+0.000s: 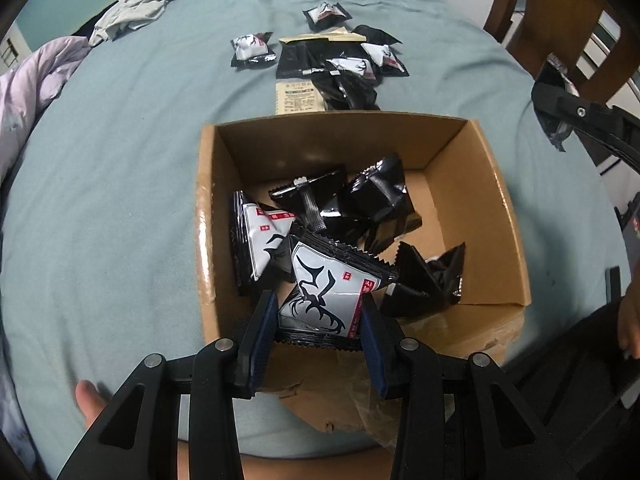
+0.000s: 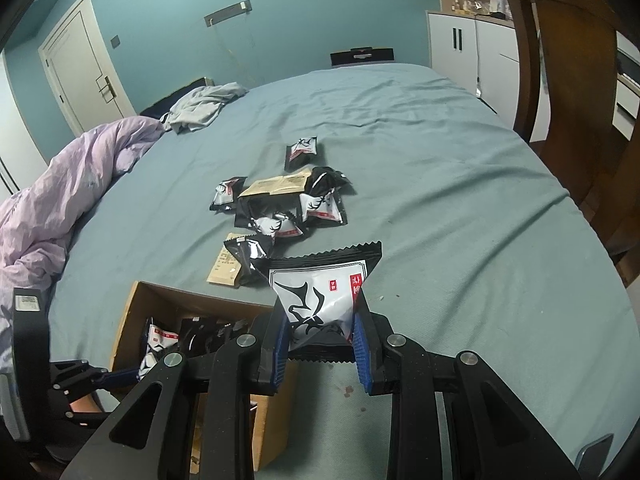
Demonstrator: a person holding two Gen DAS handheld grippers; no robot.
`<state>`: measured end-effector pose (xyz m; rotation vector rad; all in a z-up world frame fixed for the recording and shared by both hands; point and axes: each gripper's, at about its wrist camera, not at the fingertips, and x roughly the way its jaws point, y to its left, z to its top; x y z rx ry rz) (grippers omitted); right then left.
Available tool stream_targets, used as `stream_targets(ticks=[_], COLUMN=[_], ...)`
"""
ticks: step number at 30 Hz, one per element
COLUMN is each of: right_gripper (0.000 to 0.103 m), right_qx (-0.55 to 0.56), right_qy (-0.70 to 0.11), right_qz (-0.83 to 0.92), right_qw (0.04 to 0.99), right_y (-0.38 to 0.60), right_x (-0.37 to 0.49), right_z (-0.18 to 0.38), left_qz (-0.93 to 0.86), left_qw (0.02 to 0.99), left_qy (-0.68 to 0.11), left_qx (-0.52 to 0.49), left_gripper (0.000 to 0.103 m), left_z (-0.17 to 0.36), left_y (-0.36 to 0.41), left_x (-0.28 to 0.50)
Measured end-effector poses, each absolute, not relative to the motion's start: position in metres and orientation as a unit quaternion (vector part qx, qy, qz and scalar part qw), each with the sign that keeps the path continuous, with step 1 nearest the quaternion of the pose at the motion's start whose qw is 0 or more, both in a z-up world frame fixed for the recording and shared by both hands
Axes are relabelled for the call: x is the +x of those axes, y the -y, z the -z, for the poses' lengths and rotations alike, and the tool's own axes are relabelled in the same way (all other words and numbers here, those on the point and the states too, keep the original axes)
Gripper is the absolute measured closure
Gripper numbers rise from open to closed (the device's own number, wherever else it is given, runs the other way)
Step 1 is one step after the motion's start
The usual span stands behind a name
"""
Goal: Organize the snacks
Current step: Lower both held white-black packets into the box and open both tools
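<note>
From your left wrist camera, your left gripper [image 1: 320, 316] points steeply down over the near wall of an open, square, plain brown cardboard box [image 1: 496, 216]. Its blue ribbed pads press on both sides of a glossy snack packet [image 1: 320, 284], white-faced with a black antler drawing, red labels and saw-tooth black seams, so the jaws are closed on it part way. The packet hangs just inside the box's near edge. Five more packets lie on the box floor: one white-faced against the left wall [image 1: 260, 240], and four showing shiny, crinkled black backs. Beyond the box's far wall, toward the middle of the bed, sits a loose pile of packets [image 1: 344, 68] with flat tan paper sachets among them; two white-faced ones lie a little apart from it. The bed is covered in a smooth blue-green sheet [image 1: 120, 200], with a lilac quilt [image 1: 32, 92] bunched at its left edge and a grey garment [image 1: 132, 12] near the far left corner.

From your right wrist camera, your right gripper [image 2: 320, 344] is clamped almost fully shut on a second snack packet [image 2: 320, 284] of the same kind, creasing its lower half and holding it above the sheet just right of the box [image 2: 132, 312]. The pile [image 2: 280, 204] lies beyond it; its exact count is hard to tell. A wooden chair stands at the bed's right edge.
</note>
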<state>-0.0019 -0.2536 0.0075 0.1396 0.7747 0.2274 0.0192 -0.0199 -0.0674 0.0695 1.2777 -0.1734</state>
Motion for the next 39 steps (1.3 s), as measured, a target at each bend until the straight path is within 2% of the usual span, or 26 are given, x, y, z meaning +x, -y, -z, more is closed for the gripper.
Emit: stream_targets(ticks=[5, 8, 10, 13, 15, 23, 31, 39], right_gripper=[0.077, 0.077, 0.077, 0.077, 0.077, 0.077, 0.077, 0.069], right_qx=[0.061, 0.055, 0.058, 0.064, 0.06, 0.057, 0.035, 0.016], right_qy=[-0.375, -0.378, -0.381, -0.387, -0.395, -0.435, -0.433, -0.457], right_qz=[-0.119, -0.124, -0.132, -0.149, -0.155, -0.176, -0.171, -0.161], right_qw=[0.917, 0.916, 0.913, 0.907, 0.903, 0.881, 0.884, 0.874], right_y=[0.249, 0.245, 0.245, 0.244, 0.241, 0.22, 0.197, 0.183], right_x=[-0.007, -0.01, -0.013, -0.016, -0.015, 0.009, 0.025, 0.03], right_z=[-0.01, -0.011, -0.012, -0.012, -0.011, 0.002, 0.013, 0.026], left_qz=[0.077, 0.091, 0.103, 0.098, 0.086, 0.041, 0.052, 0.049], left_qw=[0.8, 0.802, 0.81, 0.832, 0.844, 0.856, 0.858, 0.86], left_qy=[-0.595, -0.59, -0.577, -0.546, -0.529, -0.516, -0.511, -0.508], left_qx=[0.016, 0.019, 0.018, 0.011, 0.007, -0.005, -0.016, -0.02], left_gripper=[0.06, 0.049, 0.037, 0.027, 0.024, 0.024, 0.024, 0.024], left_z=[0.067, 0.061, 0.049, 0.03, 0.019, 0.01, 0.008, 0.006], left_y=[0.015, 0.017, 0.017, 0.008, -0.001, -0.024, -0.026, -0.028], left_x=[0.02, 0.019, 0.018, 0.015, 0.014, 0.022, 0.024, 0.024])
